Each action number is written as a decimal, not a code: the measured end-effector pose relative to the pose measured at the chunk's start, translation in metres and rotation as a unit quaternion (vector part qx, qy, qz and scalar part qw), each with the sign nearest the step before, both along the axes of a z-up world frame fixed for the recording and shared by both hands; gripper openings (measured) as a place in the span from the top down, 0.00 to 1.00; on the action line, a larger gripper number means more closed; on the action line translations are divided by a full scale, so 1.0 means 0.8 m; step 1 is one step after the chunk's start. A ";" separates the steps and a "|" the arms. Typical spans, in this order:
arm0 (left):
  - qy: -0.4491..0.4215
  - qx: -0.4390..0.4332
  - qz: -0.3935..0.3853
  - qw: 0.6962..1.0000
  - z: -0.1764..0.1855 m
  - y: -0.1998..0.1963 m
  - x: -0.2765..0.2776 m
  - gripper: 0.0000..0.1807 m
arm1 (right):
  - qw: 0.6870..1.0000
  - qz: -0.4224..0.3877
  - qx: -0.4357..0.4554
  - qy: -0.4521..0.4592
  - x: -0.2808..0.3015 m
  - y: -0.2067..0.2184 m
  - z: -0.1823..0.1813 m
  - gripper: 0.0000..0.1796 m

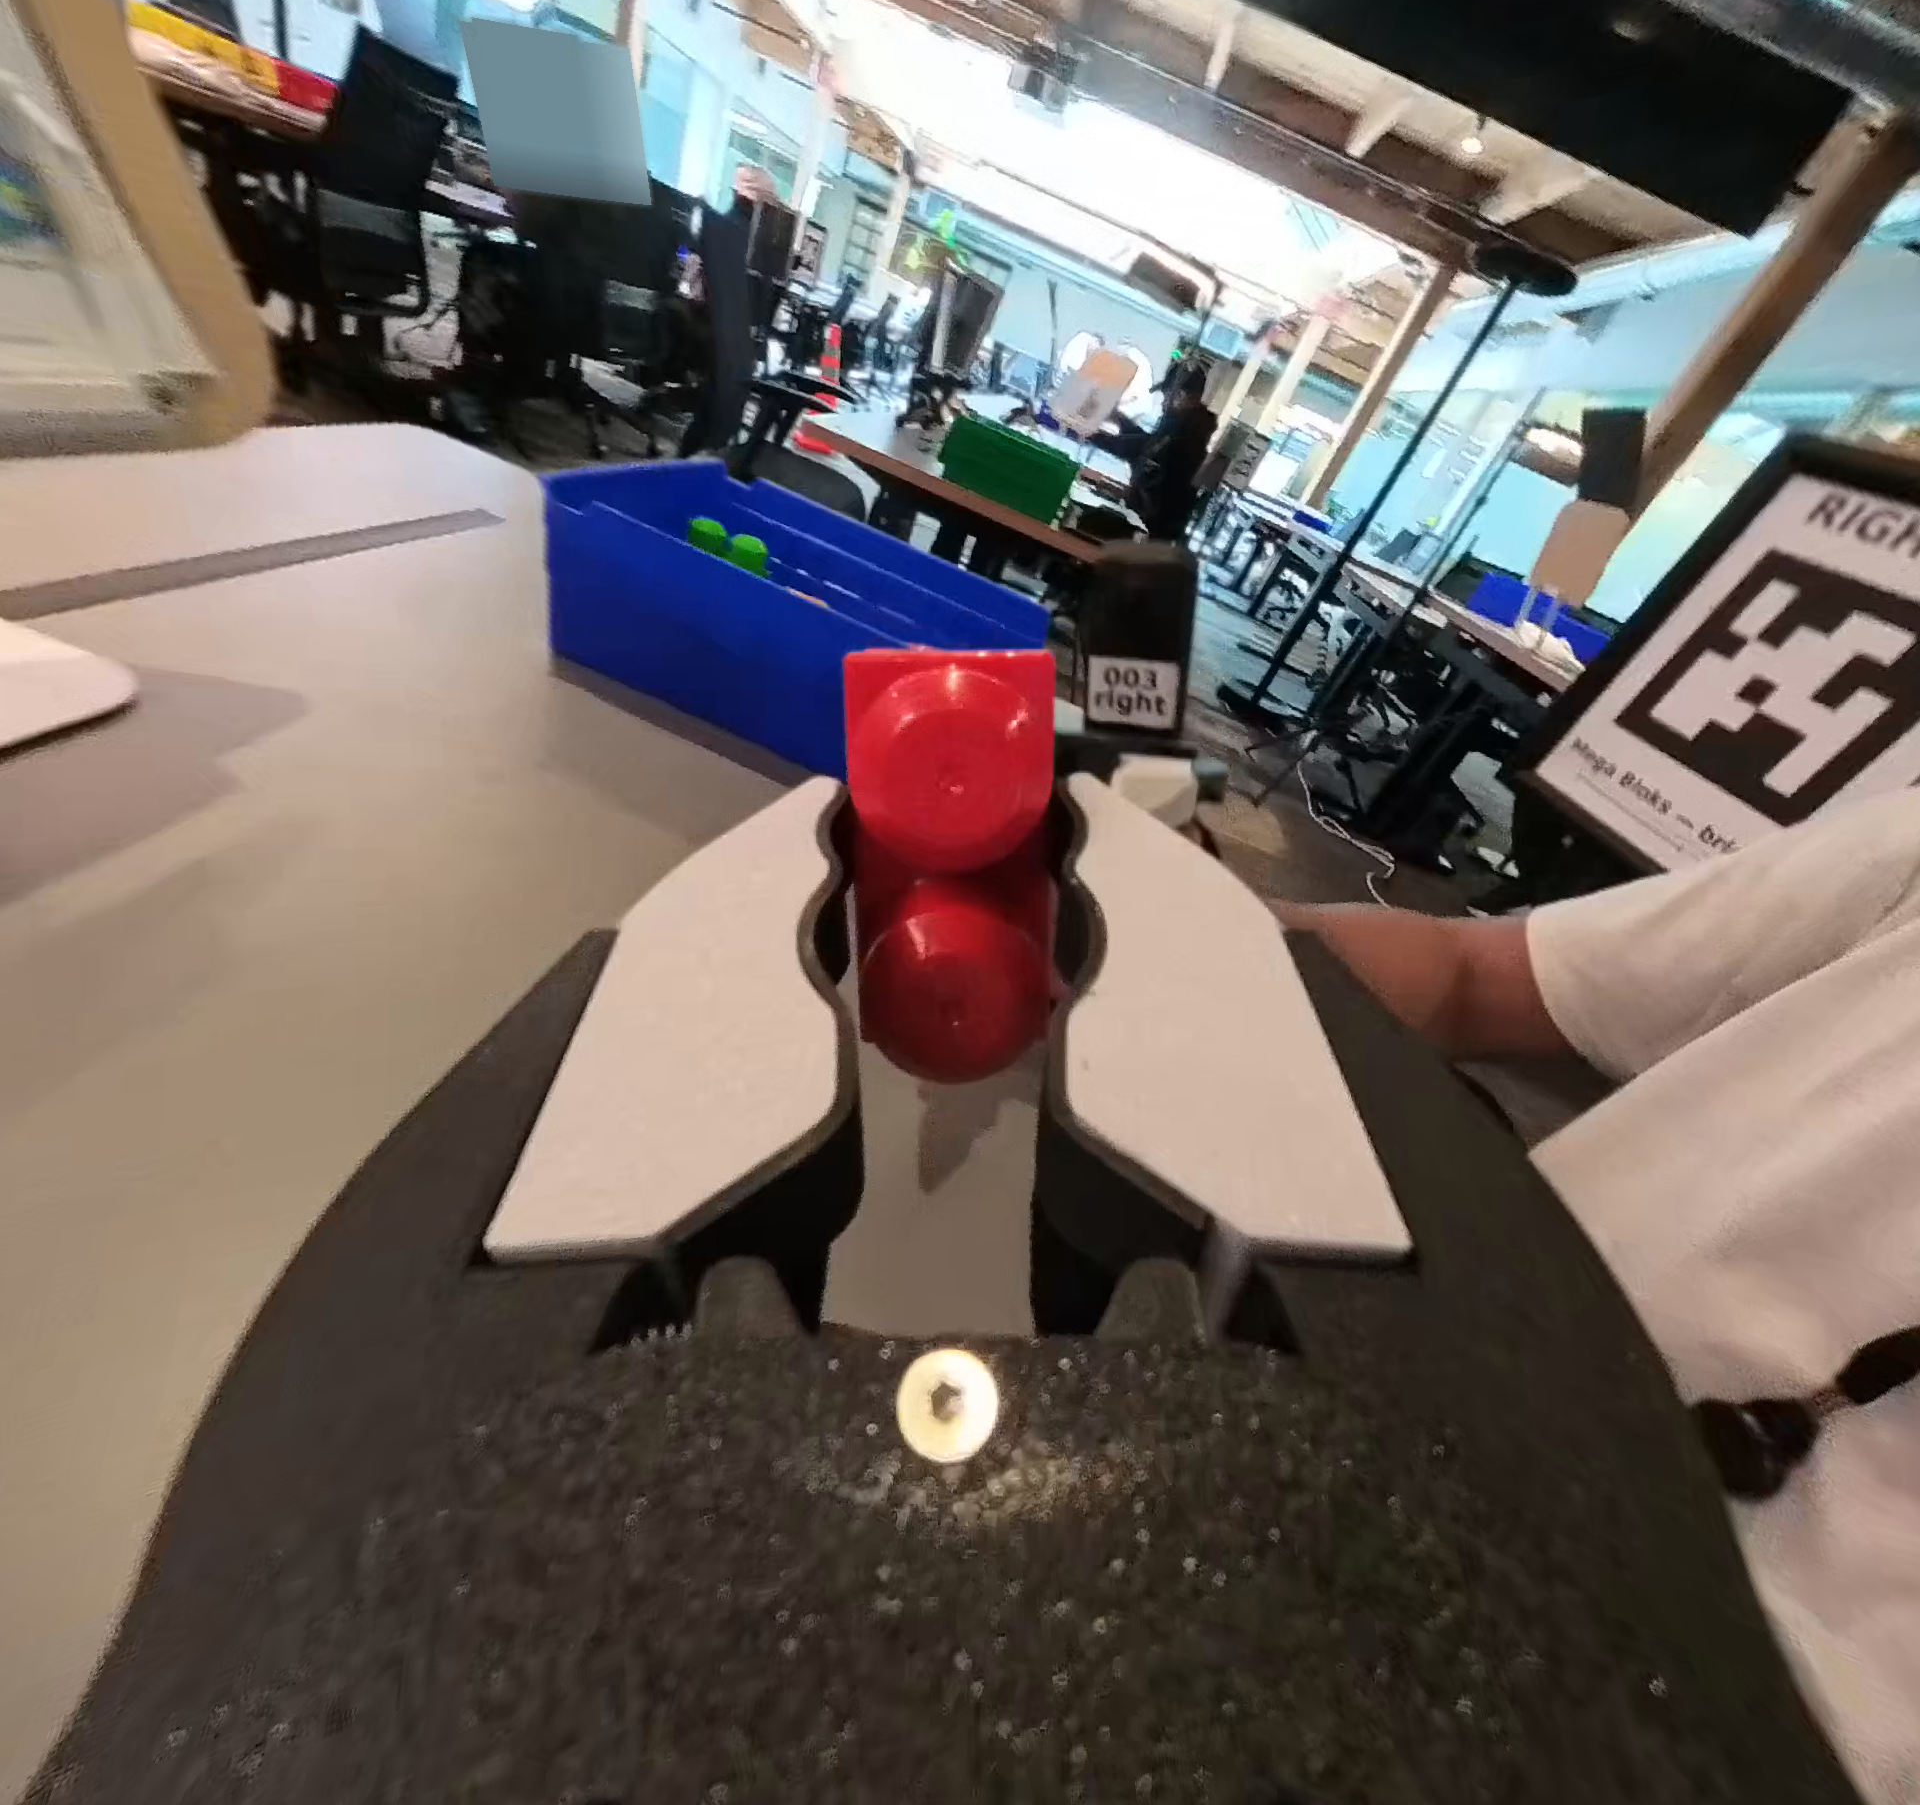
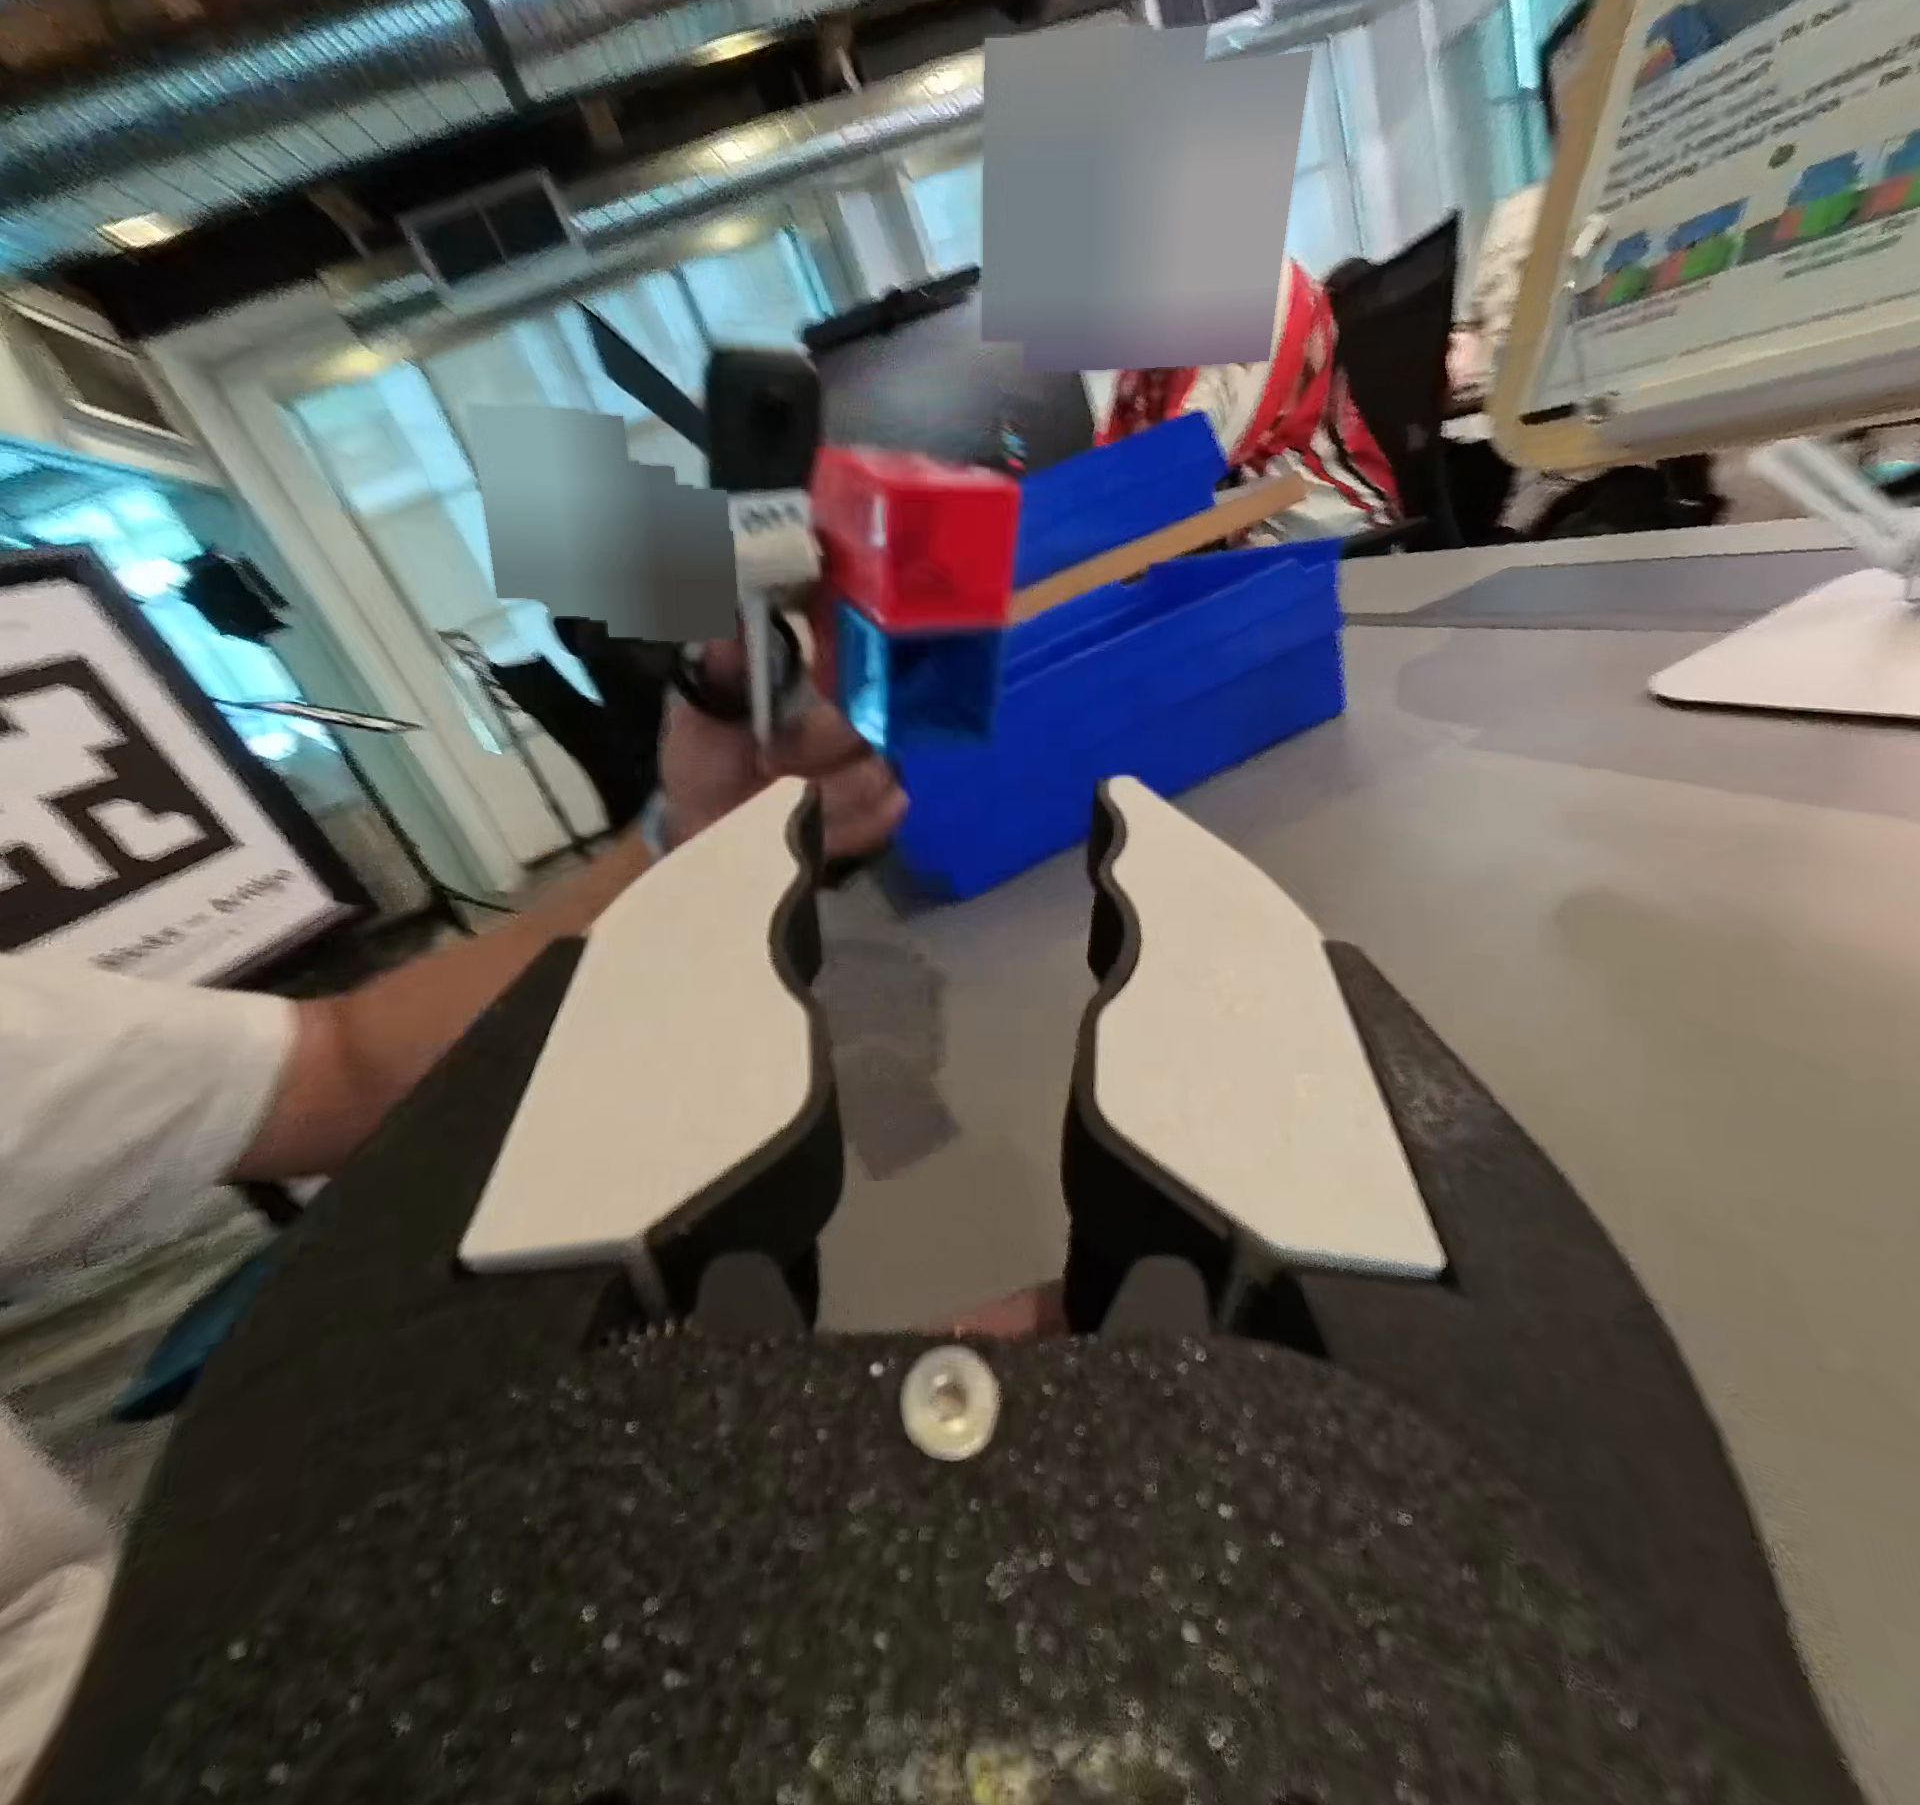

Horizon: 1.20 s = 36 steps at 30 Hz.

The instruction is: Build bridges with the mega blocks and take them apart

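In the left wrist view my left gripper [image 1: 951,805] is shut on a red two-stud mega block [image 1: 951,966], its studs facing the camera, held above the grey table [image 1: 312,924]. The right wrist view shows that gripper [image 2: 774,612] from farther off, with the red block [image 2: 914,550] and a blue block [image 2: 920,685] joined under it, their hollow sides facing the camera. My right gripper [image 2: 951,810] is open and empty, a short way in front of those blocks. A blue bin [image 1: 675,633] on the table holds a green block [image 1: 727,542].
The blue bin [image 2: 1143,706] stands behind the held blocks. A white monitor foot [image 2: 1808,664] rests on the table at the right. A framed sign with a black-and-white marker [image 1: 1766,675] stands off the table's side. A person's forearm [image 1: 1455,966] reaches in.
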<state>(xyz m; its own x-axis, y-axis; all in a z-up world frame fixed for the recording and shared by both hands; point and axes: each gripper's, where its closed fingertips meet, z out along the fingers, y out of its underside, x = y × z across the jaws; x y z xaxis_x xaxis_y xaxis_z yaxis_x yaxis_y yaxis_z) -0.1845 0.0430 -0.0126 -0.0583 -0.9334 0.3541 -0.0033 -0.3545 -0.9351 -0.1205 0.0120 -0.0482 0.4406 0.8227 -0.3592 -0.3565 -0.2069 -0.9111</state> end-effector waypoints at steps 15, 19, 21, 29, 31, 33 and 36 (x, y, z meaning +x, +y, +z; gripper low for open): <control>-0.019 -0.023 -0.067 0.997 -0.031 -0.062 0.038 0.81 | 0.995 0.080 0.026 0.051 -0.034 -0.018 0.023 0.71; -0.022 -0.014 -0.064 0.998 -0.032 -0.065 0.036 0.81 | 0.995 0.092 0.031 0.036 -0.034 -0.021 0.021 0.81; -0.023 -0.010 -0.064 0.998 -0.032 -0.065 0.035 0.81 | 0.994 0.097 0.027 0.032 -0.036 -0.022 0.019 0.81; -0.038 -0.017 -0.080 0.996 -0.027 -0.074 0.032 0.81 | 0.993 0.105 0.038 0.023 -0.036 -0.032 0.019 0.81; -0.052 -0.029 -0.081 0.995 -0.022 -0.072 0.030 0.81 | 0.994 0.104 0.037 0.025 -0.035 -0.032 0.019 0.81; -0.084 -0.037 -0.071 0.993 -0.009 -0.063 0.019 0.81 | 0.994 0.098 0.038 0.039 -0.029 -0.031 0.023 0.81; -0.121 -0.051 -0.039 0.991 0.012 -0.035 -0.014 0.81 | 0.993 0.081 0.024 0.082 0.006 -0.021 0.030 0.80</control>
